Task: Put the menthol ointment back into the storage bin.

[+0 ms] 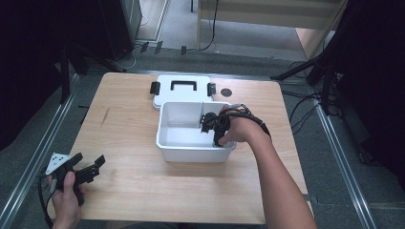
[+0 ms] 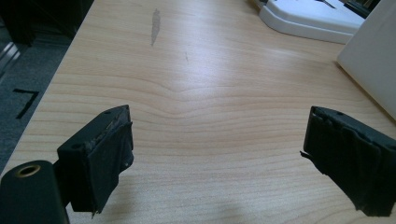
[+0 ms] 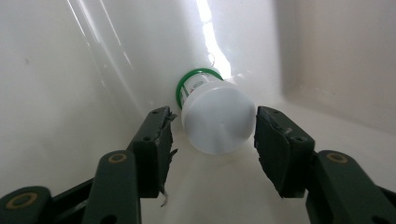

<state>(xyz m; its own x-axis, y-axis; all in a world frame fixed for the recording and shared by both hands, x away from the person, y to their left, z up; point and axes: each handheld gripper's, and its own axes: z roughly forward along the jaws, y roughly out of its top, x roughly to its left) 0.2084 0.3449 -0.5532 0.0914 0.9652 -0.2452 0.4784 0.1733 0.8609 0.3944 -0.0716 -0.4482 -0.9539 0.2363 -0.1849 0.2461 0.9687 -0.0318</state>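
A small bottle with a white cap and a green-edged label lies on the floor of the white bin, cap towards me. My right gripper straddles the cap. A thin gap shows at the left pad, and the right pad sits close against the cap. In the high view the right gripper reaches down into the right compartment of the bin. My left gripper rests low over the table's front left corner. Its jaws stand wide apart over bare wood, and the left gripper holds nothing.
The bin's white lid with a black handle and clips lies behind the bin. A divider splits the bin. A small dark disc sits on the wooden table right of the lid. Lid and bin wall lie ahead of the left gripper.
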